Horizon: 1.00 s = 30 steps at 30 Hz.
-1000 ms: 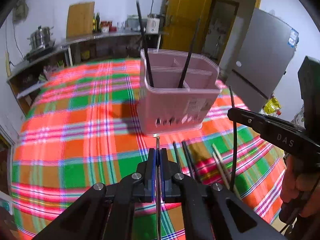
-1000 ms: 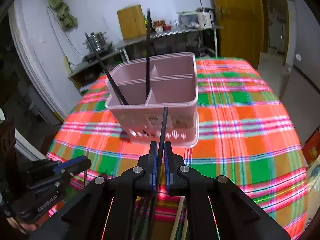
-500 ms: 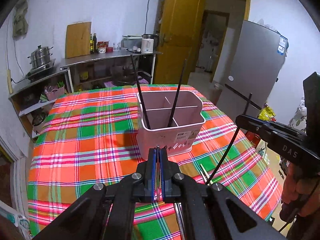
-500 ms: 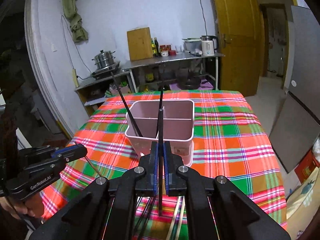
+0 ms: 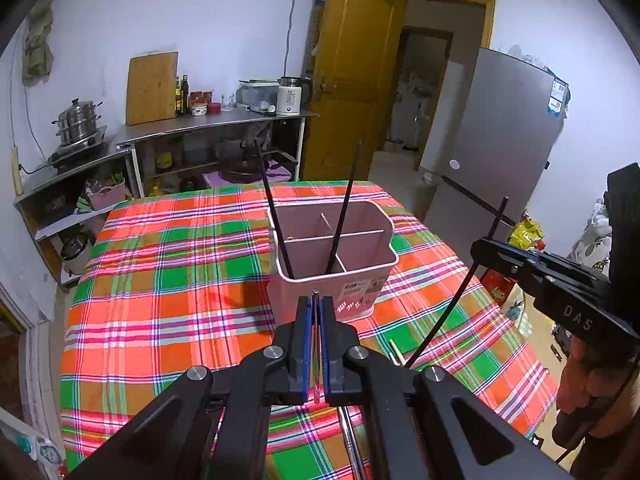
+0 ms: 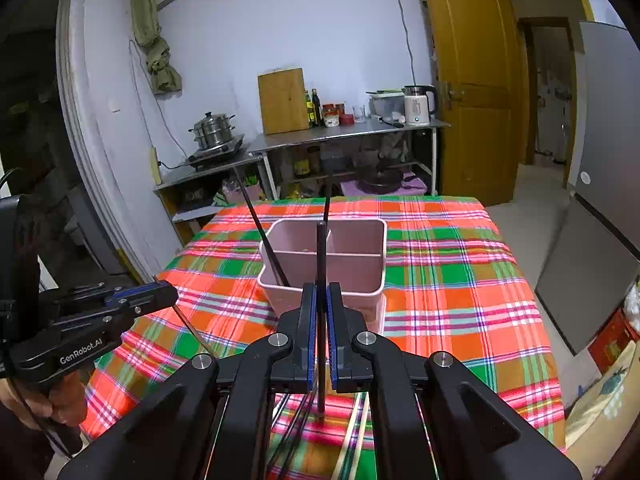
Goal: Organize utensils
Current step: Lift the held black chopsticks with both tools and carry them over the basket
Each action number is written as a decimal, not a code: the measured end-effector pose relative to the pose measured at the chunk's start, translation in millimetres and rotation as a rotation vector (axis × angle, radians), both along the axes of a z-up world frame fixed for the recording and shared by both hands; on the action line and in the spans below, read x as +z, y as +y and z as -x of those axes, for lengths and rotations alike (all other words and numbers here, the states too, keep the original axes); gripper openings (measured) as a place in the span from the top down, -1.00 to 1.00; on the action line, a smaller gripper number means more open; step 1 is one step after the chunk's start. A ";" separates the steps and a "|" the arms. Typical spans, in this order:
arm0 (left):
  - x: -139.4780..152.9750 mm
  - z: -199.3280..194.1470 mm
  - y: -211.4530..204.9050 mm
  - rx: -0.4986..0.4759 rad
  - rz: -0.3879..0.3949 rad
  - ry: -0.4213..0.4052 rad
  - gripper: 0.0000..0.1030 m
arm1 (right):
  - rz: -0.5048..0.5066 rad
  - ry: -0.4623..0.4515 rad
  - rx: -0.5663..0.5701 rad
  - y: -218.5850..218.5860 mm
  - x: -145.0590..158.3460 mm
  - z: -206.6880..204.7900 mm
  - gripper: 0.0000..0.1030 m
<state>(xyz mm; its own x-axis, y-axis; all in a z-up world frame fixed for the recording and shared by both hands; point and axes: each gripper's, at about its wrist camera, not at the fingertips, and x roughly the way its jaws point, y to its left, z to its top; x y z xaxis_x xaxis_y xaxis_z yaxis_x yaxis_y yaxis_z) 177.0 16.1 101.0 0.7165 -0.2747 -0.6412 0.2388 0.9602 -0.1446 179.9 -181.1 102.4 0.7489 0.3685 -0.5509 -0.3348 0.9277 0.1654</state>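
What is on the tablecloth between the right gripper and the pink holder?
In the right wrist view, only bare plaid tablecloth lies between the right gripper and the pink holder; the held black chopstick crosses above it.

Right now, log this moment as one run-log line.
left hand-held gripper: shut on metal chopstick | right hand-held gripper: shut on black chopstick | pink holder: two black chopsticks inside | loose chopsticks on table

even, cool indoor light; sharp centre, strong fisheye bending and dark vignette at corners; faint glare on the tablecloth [image 5: 168, 280].
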 end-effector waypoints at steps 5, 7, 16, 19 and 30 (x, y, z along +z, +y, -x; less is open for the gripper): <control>21.9 -7.5 0.8 -0.008 0.015 -0.032 0.93 | 0.003 -0.027 0.010 3.5 9.7 0.0 0.91; 33.6 -11.8 1.3 -0.009 0.021 -0.053 0.93 | 0.001 -0.039 0.014 3.6 15.9 -3.6 0.91; 76.2 -46.8 1.0 -0.002 0.046 -0.113 0.93 | -0.017 -0.128 0.029 12.6 54.5 -22.8 0.91; 82.7 -62.0 3.1 0.011 0.054 -0.119 0.93 | -0.032 -0.144 0.028 15.1 62.7 -32.0 0.91; 71.0 -116.0 8.7 0.051 0.062 -0.105 0.93 | -0.078 -0.160 0.012 25.4 67.1 -73.7 0.91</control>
